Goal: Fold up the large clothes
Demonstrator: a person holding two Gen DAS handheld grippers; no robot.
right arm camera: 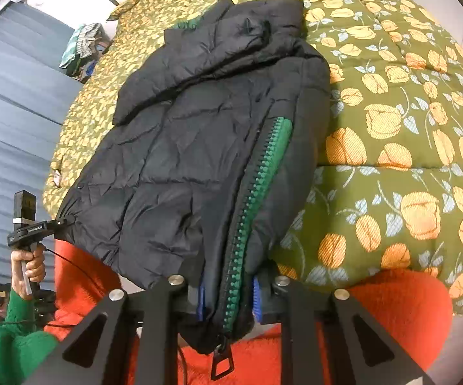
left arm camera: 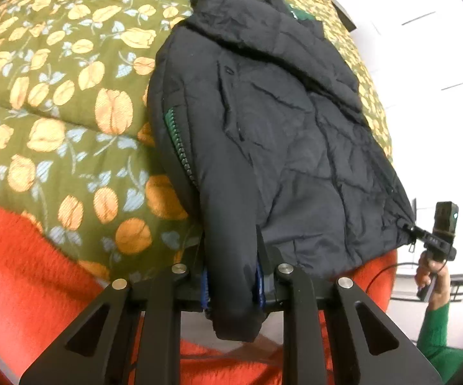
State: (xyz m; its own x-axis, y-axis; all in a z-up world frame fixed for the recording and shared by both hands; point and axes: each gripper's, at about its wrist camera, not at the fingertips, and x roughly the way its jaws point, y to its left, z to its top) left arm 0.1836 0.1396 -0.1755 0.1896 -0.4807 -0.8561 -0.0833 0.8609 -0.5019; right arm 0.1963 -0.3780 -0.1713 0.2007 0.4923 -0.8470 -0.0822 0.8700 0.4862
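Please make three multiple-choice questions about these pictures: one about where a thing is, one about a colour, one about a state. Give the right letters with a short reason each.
1. Where does the black jacket lie?
A. on a flowered quilt
B. on a wooden floor
C. on a chair

2. What colour is the tape beside the jacket's zipper?
A. yellow
B. green
C. white

3. What is the state of the left hand-held gripper?
A. open above the jacket
B. shut on nothing
C. shut on the jacket

Answers:
1 A, the olive flowered quilt spreads under and around the jacket.
2 B, green tape runs along the zipper teeth.
3 C, the jacket's hem edge is pinched between its fingers; the right hand-held gripper grips the zipper corner likewise.
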